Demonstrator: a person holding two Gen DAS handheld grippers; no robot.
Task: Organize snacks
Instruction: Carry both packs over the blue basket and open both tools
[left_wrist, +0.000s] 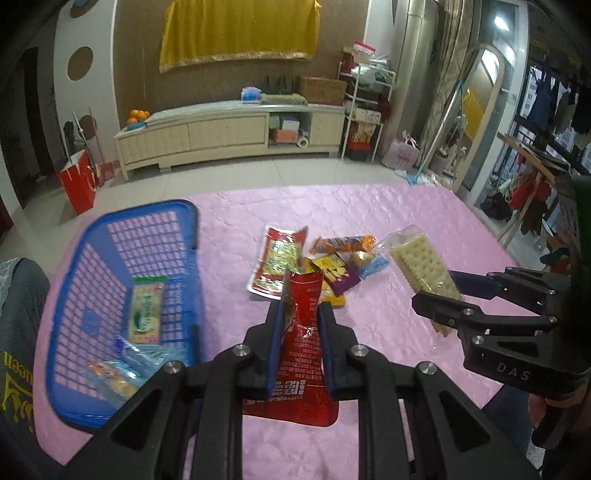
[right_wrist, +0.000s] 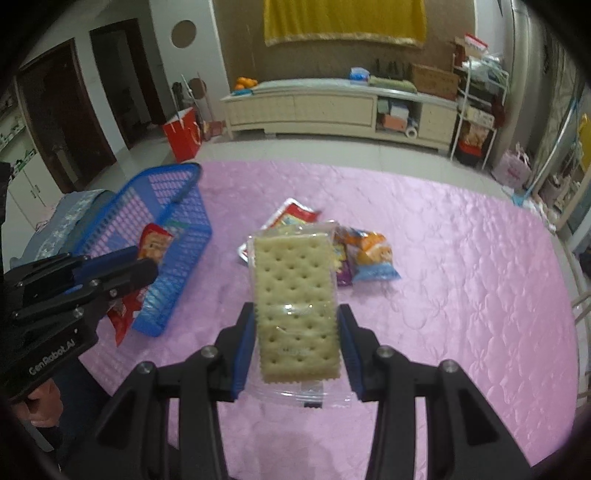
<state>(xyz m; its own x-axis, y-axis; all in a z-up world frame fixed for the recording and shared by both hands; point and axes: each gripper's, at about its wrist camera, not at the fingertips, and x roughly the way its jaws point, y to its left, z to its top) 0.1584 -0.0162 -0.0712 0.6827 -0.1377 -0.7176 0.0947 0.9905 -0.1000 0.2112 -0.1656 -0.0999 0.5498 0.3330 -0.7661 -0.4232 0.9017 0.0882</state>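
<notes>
Pink cloth (left_wrist: 369, 221) covers the big table we work on, and behind it we see a long cream cabinet (left_wrist: 229, 136) against the wall with a yellow cloth (left_wrist: 240, 29) hanging above it.

We hold one claw in each hand. Our left claw (left_wrist: 301, 314) pinches a red snack bag (left_wrist: 303, 354) between its blue pads. The bag is crumpled where the pads squeeze it, and its bottom end hangs down over the table. Our right claw (right_wrist: 297, 332) grips a clear pack of crackers (right_wrist: 295, 295) from both sides. The pack sticks up between the fingers, off the table. The jaws stand partly apart because the pack is wide.

On the left side of the table sits a blue basket (left_wrist: 110, 229). We can see a green and white packet (left_wrist: 146, 314) lying in it, and a few more wrapped snacks near its front corner, but these are blurry.

In the middle of the table a small pile of snacks (left_wrist: 325, 266) is left. It has a flat red and yellow pouch (left_wrist: 277, 258), an orange packet (left_wrist: 343, 242), a purple one and a blue one, all touching each other. The pile lies well apart from the basket.
</notes>
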